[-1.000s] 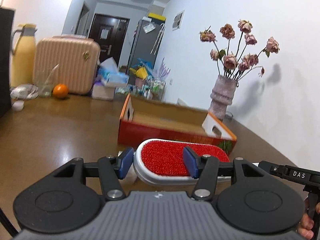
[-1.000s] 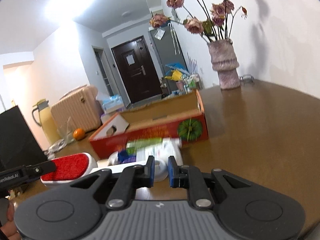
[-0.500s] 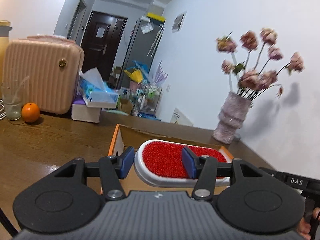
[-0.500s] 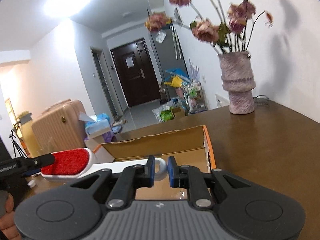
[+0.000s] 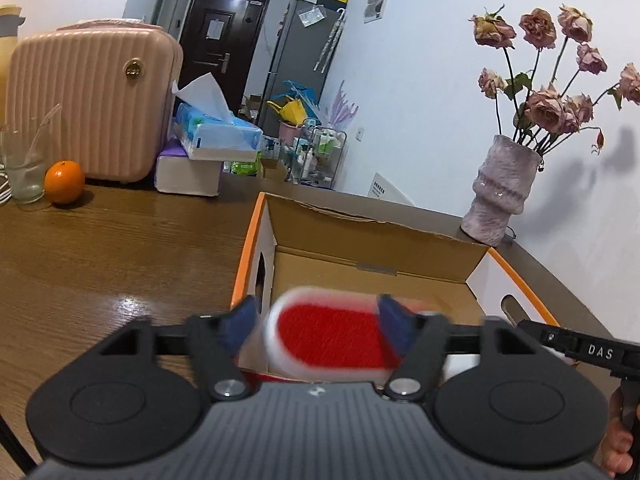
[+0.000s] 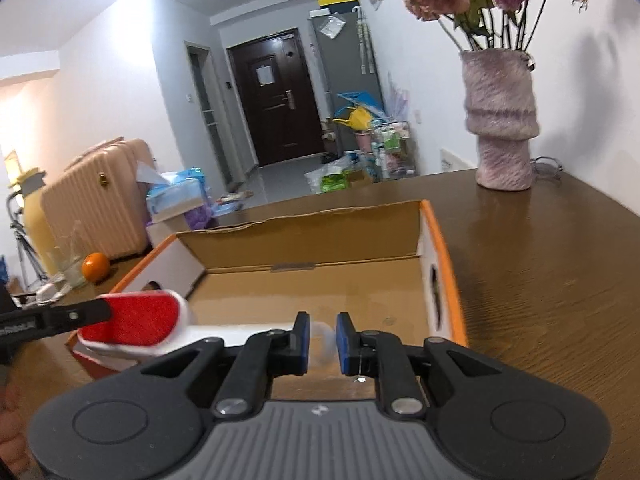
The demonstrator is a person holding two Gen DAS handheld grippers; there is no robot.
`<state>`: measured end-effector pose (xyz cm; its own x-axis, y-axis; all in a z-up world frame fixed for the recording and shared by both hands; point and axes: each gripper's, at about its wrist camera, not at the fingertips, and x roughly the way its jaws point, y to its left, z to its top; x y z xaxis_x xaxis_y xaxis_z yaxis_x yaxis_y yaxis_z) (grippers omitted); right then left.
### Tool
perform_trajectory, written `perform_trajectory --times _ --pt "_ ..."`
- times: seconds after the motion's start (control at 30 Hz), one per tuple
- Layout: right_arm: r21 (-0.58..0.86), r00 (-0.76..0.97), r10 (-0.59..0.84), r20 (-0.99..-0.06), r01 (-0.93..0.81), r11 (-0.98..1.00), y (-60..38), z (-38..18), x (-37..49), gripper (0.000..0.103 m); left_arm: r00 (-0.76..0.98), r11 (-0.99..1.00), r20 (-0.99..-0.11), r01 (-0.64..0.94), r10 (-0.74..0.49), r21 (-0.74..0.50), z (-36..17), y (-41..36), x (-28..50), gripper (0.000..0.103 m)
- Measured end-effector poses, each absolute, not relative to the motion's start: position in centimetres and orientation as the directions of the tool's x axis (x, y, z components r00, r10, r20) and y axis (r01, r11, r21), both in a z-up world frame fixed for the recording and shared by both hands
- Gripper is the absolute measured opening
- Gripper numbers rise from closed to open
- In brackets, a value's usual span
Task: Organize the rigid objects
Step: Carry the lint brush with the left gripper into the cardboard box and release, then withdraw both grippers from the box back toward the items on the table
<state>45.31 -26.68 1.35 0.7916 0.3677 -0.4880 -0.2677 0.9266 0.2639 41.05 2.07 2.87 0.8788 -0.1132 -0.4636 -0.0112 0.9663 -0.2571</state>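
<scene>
A white lint brush with a red pad [image 5: 328,336] is blurred between the fingers of my left gripper [image 5: 320,320], over the near edge of an open cardboard box [image 5: 380,248]. The left jaws have widened and stand slightly off the brush head. In the right wrist view the brush [image 6: 136,324] stretches from the left gripper toward my right gripper [image 6: 322,340], whose jaws stand a little apart around the blurred white handle end. The box [image 6: 312,240] lies just ahead of both grippers.
A vase of dried roses [image 5: 504,196] stands at the far right of the wooden table [image 5: 100,248]. An orange [image 5: 64,182], a glass [image 5: 24,172], tissue packs [image 5: 208,148] and a pink suitcase [image 5: 88,100] sit at the far left.
Both grippers carried the brush forward over the box. Both pairs of jaws have opened a little, and the brush is now blurred and lower.
</scene>
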Motion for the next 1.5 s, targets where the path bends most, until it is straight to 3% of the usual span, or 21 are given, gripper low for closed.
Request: perform_trajectory --times 0.63,0.8,0.83,0.87,0.93,1.2,1.5 --pt "0.140 0.842 0.326 -0.430 -0.295 0.945 -26.3 6.1 39.0 0.025 0.914 0.987 -0.399 0.013 -0.076 -0.159 7.6 0.6 34.9 0.079" --pt "0.124 0.856 0.327 -0.400 -0.303 0.945 -26.3 7.8 36.2 0.047 0.918 0.990 -0.390 0.017 -0.070 -0.138 8.6 0.4 32.4 0.086" --pt "0.115 0.865 0.319 -0.389 -0.297 0.948 -26.2 8.0 35.7 0.062 0.923 0.991 -0.379 0.016 -0.066 -0.133 8.8 0.3 31.7 0.088" --pt "0.107 0.875 0.309 -0.372 -0.290 0.951 -26.1 8.2 35.1 0.081 0.932 0.993 -0.359 0.009 -0.052 -0.121 9.0 0.2 31.0 0.097" --pt "0.088 0.902 0.290 -0.320 -0.276 0.957 -26.1 8.5 33.6 0.100 0.957 0.996 -0.290 -0.020 -0.007 -0.091 9.3 -0.1 29.4 0.103" --pt "0.074 0.932 0.283 -0.225 -0.273 0.959 -26.3 8.6 28.3 0.103 0.991 0.999 -0.134 -0.023 0.028 0.040 9.7 -2.4 24.1 0.103" --pt "0.057 0.948 0.263 -0.179 -0.257 0.965 -26.6 8.3 24.2 0.103 0.990 0.999 -0.143 0.005 0.003 0.051 8.6 -3.4 20.6 0.103"
